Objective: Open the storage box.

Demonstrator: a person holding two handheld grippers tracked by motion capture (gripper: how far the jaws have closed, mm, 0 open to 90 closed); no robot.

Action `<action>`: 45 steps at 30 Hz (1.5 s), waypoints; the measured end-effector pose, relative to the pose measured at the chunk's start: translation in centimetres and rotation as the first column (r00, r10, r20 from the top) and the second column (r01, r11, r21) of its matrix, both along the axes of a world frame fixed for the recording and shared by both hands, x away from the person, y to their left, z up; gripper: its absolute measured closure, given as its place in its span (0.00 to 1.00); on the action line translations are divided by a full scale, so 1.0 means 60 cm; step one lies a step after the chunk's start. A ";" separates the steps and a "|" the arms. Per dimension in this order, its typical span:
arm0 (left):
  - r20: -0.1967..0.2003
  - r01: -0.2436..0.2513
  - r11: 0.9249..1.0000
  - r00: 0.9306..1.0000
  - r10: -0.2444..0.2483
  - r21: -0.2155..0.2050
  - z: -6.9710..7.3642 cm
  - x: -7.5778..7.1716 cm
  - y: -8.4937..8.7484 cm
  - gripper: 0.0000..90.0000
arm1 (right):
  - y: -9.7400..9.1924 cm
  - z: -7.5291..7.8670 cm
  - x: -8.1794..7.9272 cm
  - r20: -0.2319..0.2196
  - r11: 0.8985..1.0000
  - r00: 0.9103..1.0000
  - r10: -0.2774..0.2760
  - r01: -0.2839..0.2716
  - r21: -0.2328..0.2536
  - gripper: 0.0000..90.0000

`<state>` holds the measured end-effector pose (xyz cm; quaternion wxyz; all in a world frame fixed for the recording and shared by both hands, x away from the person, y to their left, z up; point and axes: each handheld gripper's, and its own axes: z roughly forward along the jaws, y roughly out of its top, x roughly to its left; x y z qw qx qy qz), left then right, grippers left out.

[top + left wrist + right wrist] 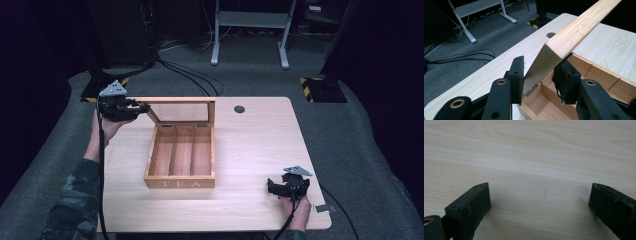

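A wooden tea box (180, 183) marked TEA stands at the table's middle left, with three bare compartments inside. Its glass-paned lid (180, 100) is raised nearly upright at the back. My left gripper (142, 107) is shut on the lid's far left corner. In the left gripper view that gripper (539, 75) has its two jaws pressed on either side of the lid's pale wooden frame (574, 32), above the box's compartments (544, 105). Near the front right of the table my right gripper (272, 188) rests low. In its own view it (540, 195) stands wide open over bare wood.
The light wooden table (250, 145) has a round cable hole (239, 109) behind the box. A small metal tag (322, 209) lies at the front right corner. Beyond the table are grey carpet, floor cables (190, 75) and a grey desk frame (250, 30).
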<state>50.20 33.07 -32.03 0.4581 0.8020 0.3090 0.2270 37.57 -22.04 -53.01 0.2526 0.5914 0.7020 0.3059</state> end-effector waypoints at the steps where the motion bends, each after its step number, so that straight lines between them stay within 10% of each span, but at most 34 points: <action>1: 0.000 0.000 1.000 1.000 0.000 0.000 0.000 0.000 0.000 0.68 | 0.000 0.000 0.000 0.001 1.000 1.000 0.000 0.000 0.000 0.04; 45: -0.001 0.005 1.000 1.000 -0.005 0.000 0.000 0.000 0.002 0.68 | -0.001 0.001 0.000 -0.007 1.000 1.000 0.002 -0.002 0.000 0.04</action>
